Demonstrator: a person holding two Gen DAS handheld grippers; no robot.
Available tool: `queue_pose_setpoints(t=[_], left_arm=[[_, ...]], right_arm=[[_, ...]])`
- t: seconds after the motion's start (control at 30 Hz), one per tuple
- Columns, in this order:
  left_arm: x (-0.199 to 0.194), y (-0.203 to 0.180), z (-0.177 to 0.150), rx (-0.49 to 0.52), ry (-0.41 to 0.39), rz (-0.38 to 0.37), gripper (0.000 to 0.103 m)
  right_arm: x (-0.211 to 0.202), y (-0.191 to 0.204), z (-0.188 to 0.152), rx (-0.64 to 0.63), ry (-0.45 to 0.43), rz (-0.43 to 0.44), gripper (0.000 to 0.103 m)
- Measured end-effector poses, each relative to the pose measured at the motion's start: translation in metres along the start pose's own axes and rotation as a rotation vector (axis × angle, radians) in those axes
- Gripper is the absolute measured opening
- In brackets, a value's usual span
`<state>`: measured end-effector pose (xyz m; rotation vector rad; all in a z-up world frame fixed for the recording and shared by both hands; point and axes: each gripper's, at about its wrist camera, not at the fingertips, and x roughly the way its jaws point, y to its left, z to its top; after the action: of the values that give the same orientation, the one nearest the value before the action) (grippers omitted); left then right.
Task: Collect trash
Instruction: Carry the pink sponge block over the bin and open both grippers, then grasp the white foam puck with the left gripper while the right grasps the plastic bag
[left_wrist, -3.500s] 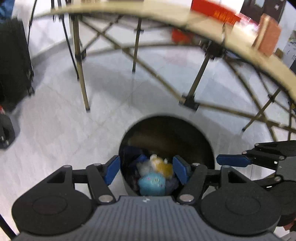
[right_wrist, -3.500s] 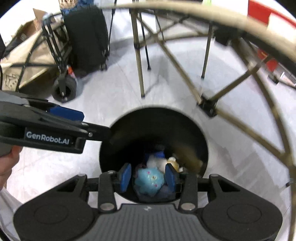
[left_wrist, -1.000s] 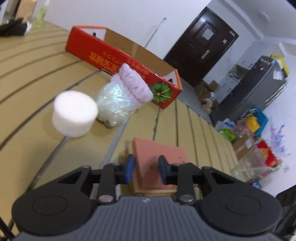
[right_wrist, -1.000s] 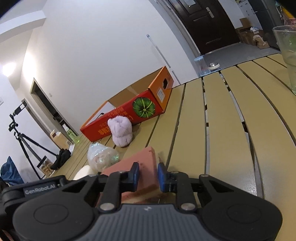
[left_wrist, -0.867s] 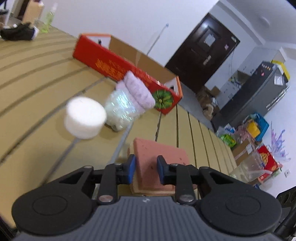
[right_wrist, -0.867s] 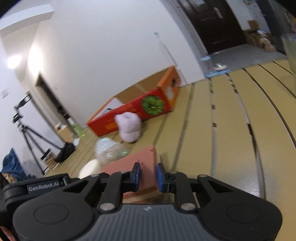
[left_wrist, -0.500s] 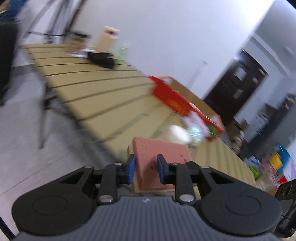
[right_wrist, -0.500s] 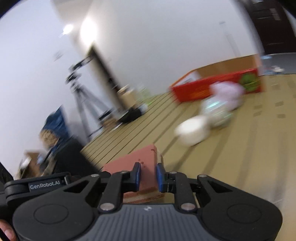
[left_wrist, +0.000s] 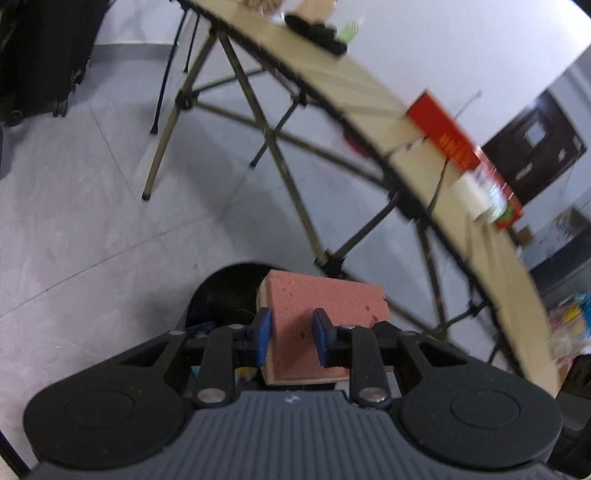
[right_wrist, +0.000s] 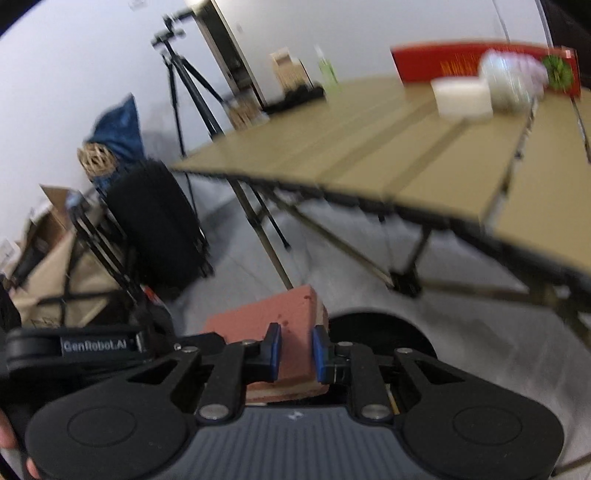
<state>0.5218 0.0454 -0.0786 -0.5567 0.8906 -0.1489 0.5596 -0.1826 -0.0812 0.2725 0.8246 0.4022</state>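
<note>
Left wrist view: left gripper (left_wrist: 290, 335) and right gripper (right_wrist: 296, 351) jaws both clamped on pink sponge block (left_wrist: 317, 317), held off desk (left_wrist: 373, 107) edge, above black bin (left_wrist: 225, 295) on floor. Risk: uneven release tips block onto bin rim, bounces out. Long axis spans between grippers, roughly level.

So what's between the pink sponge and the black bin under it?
Nothing, just air: in the left wrist view the pink sponge, pinched by the left gripper, hangs over the black bin.
</note>
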Motion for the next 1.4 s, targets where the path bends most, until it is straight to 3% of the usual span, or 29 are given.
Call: queue_pose_setpoints(t=[0.3, 0.33, 0.4, 0.5, 0.63, 0.73, 0.93, 1.2, 1.4], left_arm=[[0.059, 0.003, 0.006, -0.014, 0.094, 0.037, 0.025], [0.065, 0.006, 0.005, -0.016, 0.102, 0.047, 0.032], [0.076, 0.008, 0.004, -0.003, 0.118, 0.079, 0.057], [0.09, 0.015, 0.001, 0.017, 0.153, 0.163, 0.06], [0.092, 0.02, 0.001, 0.023, 0.167, 0.216, 0.067], [0.089, 0.018, 0.002, 0.051, 0.155, 0.225, 0.068], [0.084, 0.011, 0.001, 0.096, 0.139, 0.246, 0.07], [0.051, -0.001, 0.003, 0.126, 0.06, 0.261, 0.075], [-0.004, -0.03, -0.004, 0.275, -0.178, 0.264, 0.081]], right_arm=[[0.04, -0.031, -0.006, 0.048, 0.068, -0.055, 0.018], [0.046, -0.035, -0.007, 0.05, 0.082, -0.054, 0.02], [0.06, -0.043, -0.008, 0.064, 0.113, -0.075, 0.02], [0.072, -0.042, -0.011, 0.006, 0.141, -0.146, 0.021], [0.074, -0.038, -0.012, -0.022, 0.162, -0.125, 0.029], [0.074, -0.031, -0.013, -0.071, 0.175, -0.132, 0.035], [0.073, -0.026, -0.016, -0.098, 0.213, -0.131, 0.035], [0.036, -0.007, -0.009, -0.149, 0.135, -0.118, 0.035], [-0.029, 0.01, -0.001, -0.206, -0.004, -0.071, 0.038]])
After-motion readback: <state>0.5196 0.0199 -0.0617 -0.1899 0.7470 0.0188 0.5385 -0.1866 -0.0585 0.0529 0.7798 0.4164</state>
